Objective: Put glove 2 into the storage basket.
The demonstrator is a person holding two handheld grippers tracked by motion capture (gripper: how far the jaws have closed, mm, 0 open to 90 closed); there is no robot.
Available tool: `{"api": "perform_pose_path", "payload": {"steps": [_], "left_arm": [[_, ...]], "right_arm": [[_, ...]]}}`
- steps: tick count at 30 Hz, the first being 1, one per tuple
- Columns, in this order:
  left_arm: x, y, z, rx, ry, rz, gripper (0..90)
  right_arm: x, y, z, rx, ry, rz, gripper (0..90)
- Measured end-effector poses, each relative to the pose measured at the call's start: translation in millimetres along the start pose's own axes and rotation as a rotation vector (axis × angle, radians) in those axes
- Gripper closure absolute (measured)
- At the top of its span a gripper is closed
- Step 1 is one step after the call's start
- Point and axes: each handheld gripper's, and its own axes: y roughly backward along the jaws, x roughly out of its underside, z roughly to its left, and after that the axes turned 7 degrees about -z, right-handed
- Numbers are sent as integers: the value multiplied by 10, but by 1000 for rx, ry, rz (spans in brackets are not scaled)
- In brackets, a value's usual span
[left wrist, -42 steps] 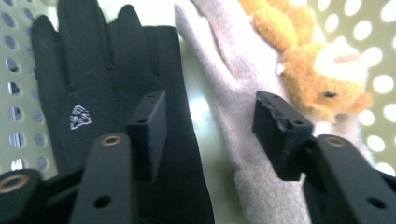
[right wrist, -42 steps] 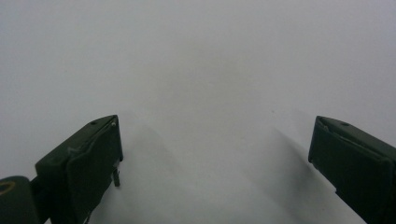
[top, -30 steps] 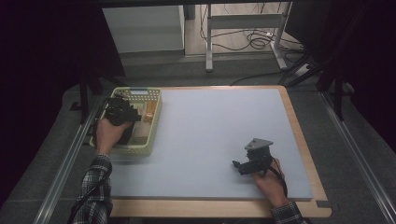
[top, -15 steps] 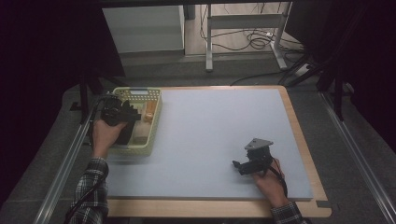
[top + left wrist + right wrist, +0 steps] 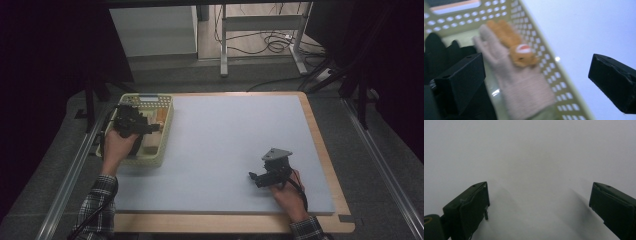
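Pink glove (image 5: 521, 85) bearing no legible writing lies in the basket (image 5: 564, 92) under the left hand-held gripper (image 5: 536, 82), just opened wide, empty.

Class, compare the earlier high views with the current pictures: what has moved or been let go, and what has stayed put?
The left gripper has lifted a little over the basket, and its jaws have just been opening: they stand wide with nothing between them. Below them a pink glove with an orange animal figure lies in the basket beside a black glove. The right gripper stayed open on the blue mat; the basket did not shift.
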Motion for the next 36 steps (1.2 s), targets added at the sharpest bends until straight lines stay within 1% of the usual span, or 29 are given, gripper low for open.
{"api": "perform_pose_path", "payload": {"steps": [5,10,13,19,24,29,30,35,36], "left_arm": [[-12,-24,-250,42,-48,-23,4],[8,-81,-516,89,-98,-33,3],[39,-128,-681,128,-130,-36,2],[145,-226,-1012,203,-183,-54,3],[291,-335,-1237,243,-224,-43,4],[491,-455,-1383,261,-250,-19,4],[530,-472,-1400,262,-255,-16,4],[707,-544,-1442,272,-246,1,4],[741,-560,-1444,268,-251,8,4]], "right_arm": [[0,0,0,0,1,-1,26],[-1,0,1,1,3,-1,26],[-1,1,2,1,1,-1,27],[-1,2,4,1,1,0,26],[-1,3,4,3,4,-1,26],[-1,4,5,3,6,-1,27],[-1,4,5,4,7,-1,27],[-1,4,6,4,6,-2,27],[-1,4,7,4,6,-2,27]]}}
